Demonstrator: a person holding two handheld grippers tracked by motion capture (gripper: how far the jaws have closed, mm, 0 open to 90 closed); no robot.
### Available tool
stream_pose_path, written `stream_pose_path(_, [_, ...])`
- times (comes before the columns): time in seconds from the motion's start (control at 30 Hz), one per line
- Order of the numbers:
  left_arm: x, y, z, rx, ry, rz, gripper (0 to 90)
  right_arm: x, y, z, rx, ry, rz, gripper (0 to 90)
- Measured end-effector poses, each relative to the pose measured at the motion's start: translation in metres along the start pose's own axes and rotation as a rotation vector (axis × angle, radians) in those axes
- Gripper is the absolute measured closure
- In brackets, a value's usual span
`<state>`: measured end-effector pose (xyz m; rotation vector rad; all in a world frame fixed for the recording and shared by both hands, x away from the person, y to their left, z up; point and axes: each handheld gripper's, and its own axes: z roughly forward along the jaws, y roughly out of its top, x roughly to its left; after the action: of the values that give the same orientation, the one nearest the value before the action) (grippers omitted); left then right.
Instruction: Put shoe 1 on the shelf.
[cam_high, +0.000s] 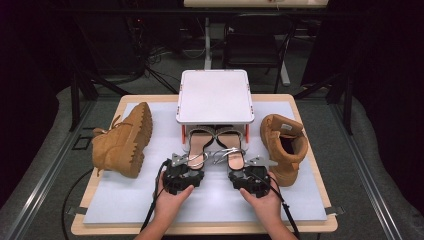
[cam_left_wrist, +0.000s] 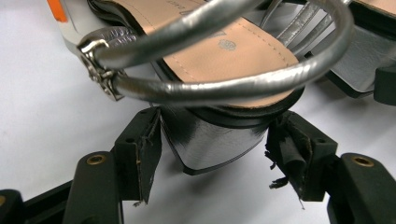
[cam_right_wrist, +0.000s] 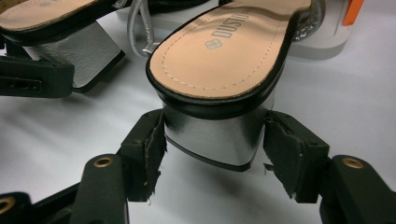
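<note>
Each gripper is clamping a sandal heel: the left gripper (cam_left_wrist: 212, 154) is squeezing the left sandal (cam_left_wrist: 219, 60), the right gripper (cam_right_wrist: 212, 151) the right sandal (cam_right_wrist: 219, 60); the high view is adding two boots (cam_high: 122, 140).

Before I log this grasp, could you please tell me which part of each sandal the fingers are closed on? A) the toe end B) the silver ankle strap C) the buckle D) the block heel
D: in each gripper view the two black fingers press on either side of a silver block heel, the left sandal and the right sandal alike.
</note>
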<state>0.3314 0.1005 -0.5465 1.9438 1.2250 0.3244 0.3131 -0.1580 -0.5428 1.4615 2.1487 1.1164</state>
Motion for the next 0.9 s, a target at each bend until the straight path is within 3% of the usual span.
stream_pose_path(0.6, [0.012, 0.025, 0.025, -0.01, 0.036, 0.007, 36.4, -0.012, 0.026, 0.028, 0.007, -0.029, -0.015, 39.1])
stream_pose_path(0.9, [0.02, 0.039, 0.035, -0.03, 0.044, -0.005, 36.4, -0.015, 0.043, 0.038, -0.028, -0.041, -0.007, 39.1])
